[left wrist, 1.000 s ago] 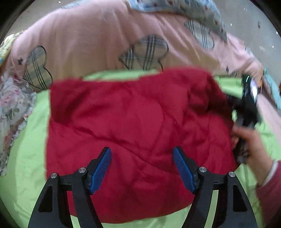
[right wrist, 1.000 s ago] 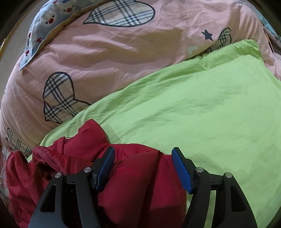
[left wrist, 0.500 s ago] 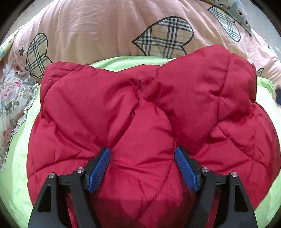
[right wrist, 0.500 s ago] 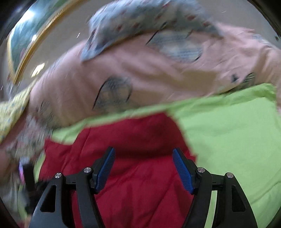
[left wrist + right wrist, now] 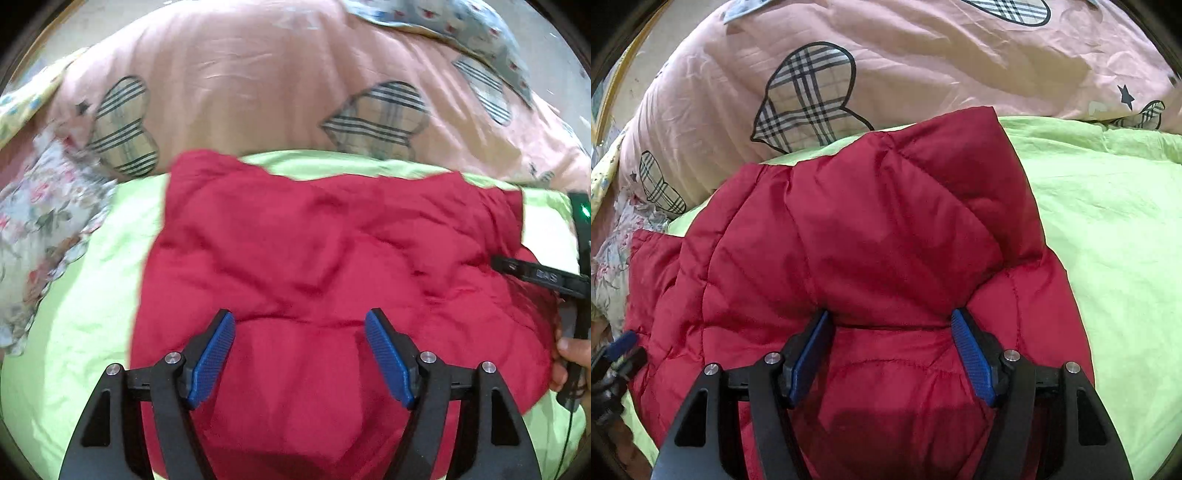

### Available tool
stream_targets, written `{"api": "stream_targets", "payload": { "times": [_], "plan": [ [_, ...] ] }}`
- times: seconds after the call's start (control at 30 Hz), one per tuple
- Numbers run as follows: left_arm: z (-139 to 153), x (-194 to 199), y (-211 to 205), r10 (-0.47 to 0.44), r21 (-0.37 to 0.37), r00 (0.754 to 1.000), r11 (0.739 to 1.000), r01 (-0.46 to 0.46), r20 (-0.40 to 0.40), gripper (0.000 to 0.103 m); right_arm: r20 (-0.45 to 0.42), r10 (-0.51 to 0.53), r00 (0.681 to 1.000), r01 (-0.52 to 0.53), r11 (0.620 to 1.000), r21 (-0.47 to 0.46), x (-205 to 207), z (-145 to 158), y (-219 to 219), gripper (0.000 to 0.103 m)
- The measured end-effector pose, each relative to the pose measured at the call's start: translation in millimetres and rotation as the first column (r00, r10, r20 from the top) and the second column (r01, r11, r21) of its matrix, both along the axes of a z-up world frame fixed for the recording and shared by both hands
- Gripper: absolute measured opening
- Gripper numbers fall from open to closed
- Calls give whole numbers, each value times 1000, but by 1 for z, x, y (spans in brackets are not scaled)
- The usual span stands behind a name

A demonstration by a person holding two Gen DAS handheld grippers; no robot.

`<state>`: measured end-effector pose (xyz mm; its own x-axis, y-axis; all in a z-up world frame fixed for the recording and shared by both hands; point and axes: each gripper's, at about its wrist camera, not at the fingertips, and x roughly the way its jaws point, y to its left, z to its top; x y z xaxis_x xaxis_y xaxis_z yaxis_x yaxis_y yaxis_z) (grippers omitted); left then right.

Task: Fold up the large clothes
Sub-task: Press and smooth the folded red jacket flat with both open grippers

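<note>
Since half a second ago the left view has pulled back | red padded jacket (image 5: 332, 258) lies flattened on the green sheet (image 5: 92, 295) of the bed | left gripper (image 5: 300, 354), right gripper (image 5: 892, 354) both spread, grasping nothing | advice: press the puffy fold (image 5: 905, 221) down evenly before releasing.

Each wrist camera looks forward along its own fingers, angled down at the bed from close range. The left view faces the red jacket (image 5: 332, 258) from one side, the right view from the other. Both share the jacket, green sheet (image 5: 92, 314) and pink duvet (image 5: 923, 74).
</note>
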<state>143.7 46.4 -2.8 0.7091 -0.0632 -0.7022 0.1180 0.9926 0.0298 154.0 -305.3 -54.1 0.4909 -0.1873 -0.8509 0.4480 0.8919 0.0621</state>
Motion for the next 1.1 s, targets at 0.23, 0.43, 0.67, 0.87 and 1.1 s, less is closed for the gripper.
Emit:
{"api": "stream_targets", "payload": {
  "times": [0.23,0.43,0.67,0.87,1.1],
  "plan": [
    [-35,30,16,59,-24,994,998,-62,-96,77,24,-28,999,27,998,51,0,-7,-10,68],
    [-45,56,8,68,-32,991,997,-72,-119,80,40,-42,998,39,997,70,0,-9,-15,68],
    [-40,61,4,63,-34,989,997,-68,-130,80,77,-44,996,39,997,66,-19,10,-6,70],
    [-21,65,8,41,-62,989,997,-50,-142,82,99,-24,995,18,998,65,-42,37,0,73],
    [4,38,44,47,-144,993,987,-63,-112,88,108,-63,992,60,998,35,-73,54,-15,76]
  ]
}}
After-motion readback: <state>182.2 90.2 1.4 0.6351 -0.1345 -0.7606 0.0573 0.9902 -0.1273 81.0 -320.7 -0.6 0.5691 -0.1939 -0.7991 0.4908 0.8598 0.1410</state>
